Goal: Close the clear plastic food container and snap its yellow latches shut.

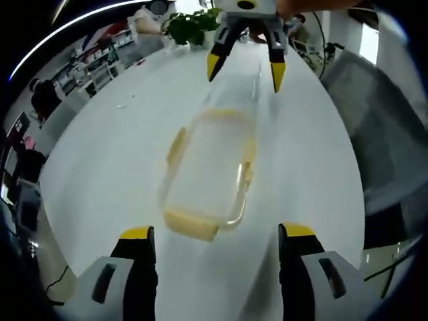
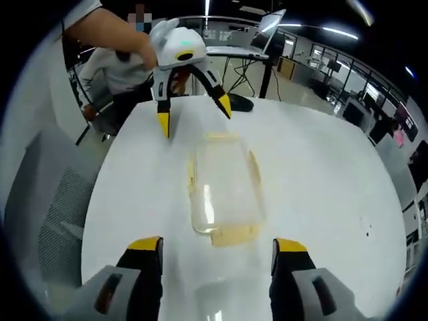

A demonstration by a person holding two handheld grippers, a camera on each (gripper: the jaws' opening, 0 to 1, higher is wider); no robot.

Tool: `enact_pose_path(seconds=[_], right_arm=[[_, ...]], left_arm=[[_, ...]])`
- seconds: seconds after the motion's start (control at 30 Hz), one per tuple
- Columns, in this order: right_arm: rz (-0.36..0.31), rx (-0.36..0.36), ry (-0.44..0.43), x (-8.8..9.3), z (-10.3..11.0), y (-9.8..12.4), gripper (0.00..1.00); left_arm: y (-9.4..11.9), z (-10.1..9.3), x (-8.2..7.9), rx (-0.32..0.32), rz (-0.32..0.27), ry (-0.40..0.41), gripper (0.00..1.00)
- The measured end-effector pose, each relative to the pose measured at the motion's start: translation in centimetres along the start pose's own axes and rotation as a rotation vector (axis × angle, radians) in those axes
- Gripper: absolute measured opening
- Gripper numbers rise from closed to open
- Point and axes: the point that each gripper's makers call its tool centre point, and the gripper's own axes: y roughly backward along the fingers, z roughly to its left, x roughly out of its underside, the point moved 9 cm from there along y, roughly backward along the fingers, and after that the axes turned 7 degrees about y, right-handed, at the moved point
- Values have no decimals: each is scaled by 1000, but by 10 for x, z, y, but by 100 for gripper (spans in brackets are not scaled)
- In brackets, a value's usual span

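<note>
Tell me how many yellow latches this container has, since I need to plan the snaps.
4 show on the clear plastic food container: near-end latch, far-end latch, left-side latch, right-side latch. None seem hidden.

Open-plan office or lab. Long white bench (image 2: 321, 174), grey mesh office chair (image 2: 50, 194), open laptop on a stand (image 2: 267, 30). Ceiling strip lights (image 2: 341, 32), cluttered shelving (image 1: 93, 60), green potted plant (image 1: 190, 27).
</note>
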Motion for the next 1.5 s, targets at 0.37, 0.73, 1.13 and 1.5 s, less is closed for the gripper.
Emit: enact_pose_path(seconds=[0.37,0.73,1.13,1.5], right_arm=[[41,-26,43,3,-12,-11,63],[83,-68,116,0,-19,-26,62],[108,-85,120,2,-24,-35,61],[125,-100,110,3,-25,-47,60]], left_arm=[[-7,9,0,7,42,-81,73],[-14,13,-2,34,76,-152,71],[-21,23,-5,37,88,-179,68],[-27,26,-5,70,89,-149,65]])
